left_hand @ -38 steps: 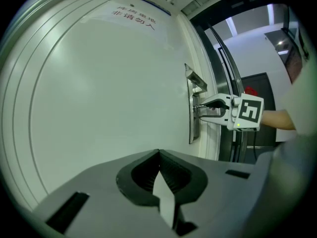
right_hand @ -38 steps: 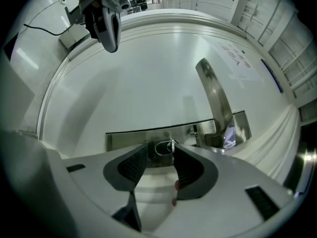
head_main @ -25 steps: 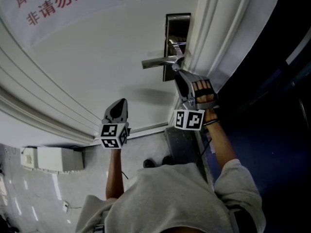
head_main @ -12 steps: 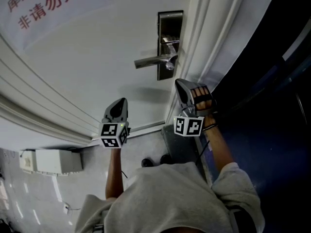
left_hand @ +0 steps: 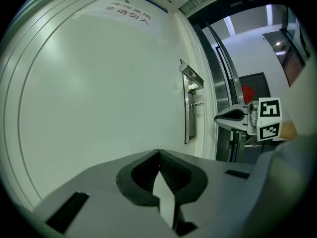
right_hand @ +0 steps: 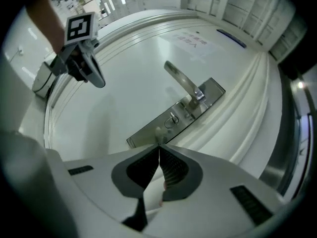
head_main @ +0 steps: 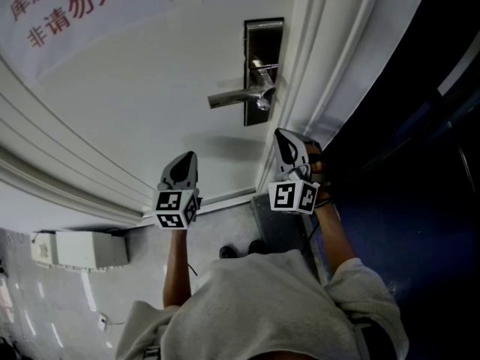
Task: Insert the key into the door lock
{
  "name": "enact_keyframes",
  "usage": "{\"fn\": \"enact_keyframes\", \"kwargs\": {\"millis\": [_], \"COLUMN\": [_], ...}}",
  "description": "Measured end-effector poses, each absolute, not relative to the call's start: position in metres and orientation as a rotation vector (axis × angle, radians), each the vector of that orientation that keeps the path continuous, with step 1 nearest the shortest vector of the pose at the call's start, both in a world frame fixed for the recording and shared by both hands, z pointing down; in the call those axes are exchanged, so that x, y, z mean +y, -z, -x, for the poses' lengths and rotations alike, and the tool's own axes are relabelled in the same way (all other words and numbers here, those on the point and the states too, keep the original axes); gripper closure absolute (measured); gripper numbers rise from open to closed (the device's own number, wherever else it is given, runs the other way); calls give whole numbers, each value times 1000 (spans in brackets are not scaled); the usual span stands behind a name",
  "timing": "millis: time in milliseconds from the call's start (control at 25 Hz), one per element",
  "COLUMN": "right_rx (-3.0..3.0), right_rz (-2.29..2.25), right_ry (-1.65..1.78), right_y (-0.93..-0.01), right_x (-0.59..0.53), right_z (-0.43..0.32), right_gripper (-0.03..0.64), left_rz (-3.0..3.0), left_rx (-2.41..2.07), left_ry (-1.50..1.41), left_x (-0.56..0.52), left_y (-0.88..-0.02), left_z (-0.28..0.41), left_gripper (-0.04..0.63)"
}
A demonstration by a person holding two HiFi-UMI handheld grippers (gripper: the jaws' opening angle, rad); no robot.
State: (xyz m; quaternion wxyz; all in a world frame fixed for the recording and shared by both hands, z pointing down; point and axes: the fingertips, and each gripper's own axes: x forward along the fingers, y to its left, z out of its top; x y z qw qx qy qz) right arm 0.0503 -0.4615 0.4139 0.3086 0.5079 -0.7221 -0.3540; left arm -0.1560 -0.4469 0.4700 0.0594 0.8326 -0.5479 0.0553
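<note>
White door (head_main: 135,118); silver lock plate (head_main: 263,33); red-lettered sign (head_main: 71,10); black-white square-patterned marker cube (head_main: 177,209); grey sweatshirt (head_main: 262,306).

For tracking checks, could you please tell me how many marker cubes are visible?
2: one marker cube sits on the left tool; the other on the right tool below the door handle. None appear hidden.

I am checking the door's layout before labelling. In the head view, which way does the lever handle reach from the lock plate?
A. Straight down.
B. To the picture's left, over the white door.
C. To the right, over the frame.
B: the lever handle runs from the lock plate to the left across the white door.
</note>
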Motion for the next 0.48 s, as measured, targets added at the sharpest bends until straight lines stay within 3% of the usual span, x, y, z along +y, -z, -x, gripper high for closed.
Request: {"fn": "enact_keyframes", "kwargs": {"millis": [280,480], "right_rx": [-2304,-2405], "right_rz": [-1526,-1564], "right_ry": [413,250], "right_y": [-431,-438], "right_x": [-459,-461], "right_z": [-55,-58], "right_gripper": [591,592], "left_rz": [-2505,-2493], "left_rx": [-1680,-1696], "left_ry": [-166,-179], "left_x": [-445,-441], "left_y": [-471,-470], "left_z": [162,168], "left_gripper": [578,578]}}
